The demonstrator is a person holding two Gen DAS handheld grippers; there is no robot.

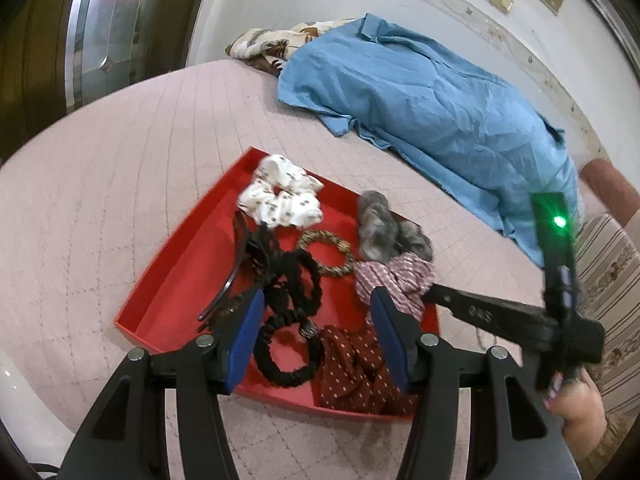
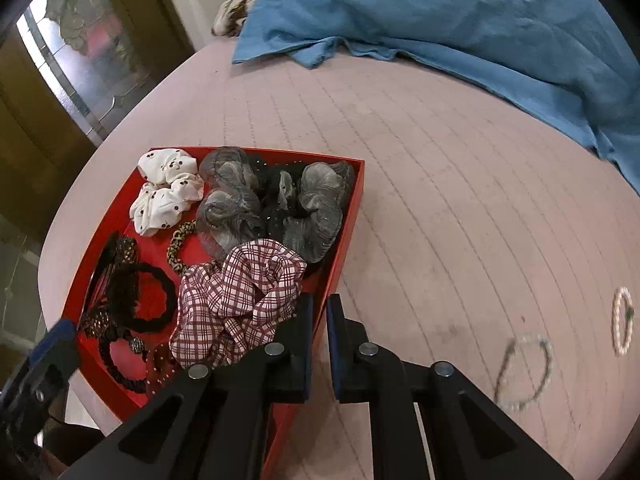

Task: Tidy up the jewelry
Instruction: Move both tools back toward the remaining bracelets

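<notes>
A red tray [image 1: 168,280] [image 2: 348,216] on the pink bedspread holds several scrunchies: white spotted [image 1: 282,196] [image 2: 166,190], grey [image 1: 378,226] [image 2: 236,204], red-and-white checked [image 1: 394,280] [image 2: 240,300], dark red dotted [image 1: 356,372], plus black hair ties [image 1: 296,292] [image 2: 148,300] and a braided ring [image 1: 328,252]. My left gripper [image 1: 318,336] is open above the tray's near end. My right gripper [image 2: 319,316] is nearly closed, empty, over the tray's right wall; it also shows in the left wrist view [image 1: 436,294]. Two bead bracelets [image 2: 524,372] [image 2: 622,320] lie on the bedspread to the right.
A blue shirt [image 1: 420,100] [image 2: 460,12] lies across the far side of the bed over a patterned cloth [image 1: 272,44]. A mirrored wardrobe door [image 1: 100,20] stands at the left. A striped cushion [image 1: 612,280] is at the right.
</notes>
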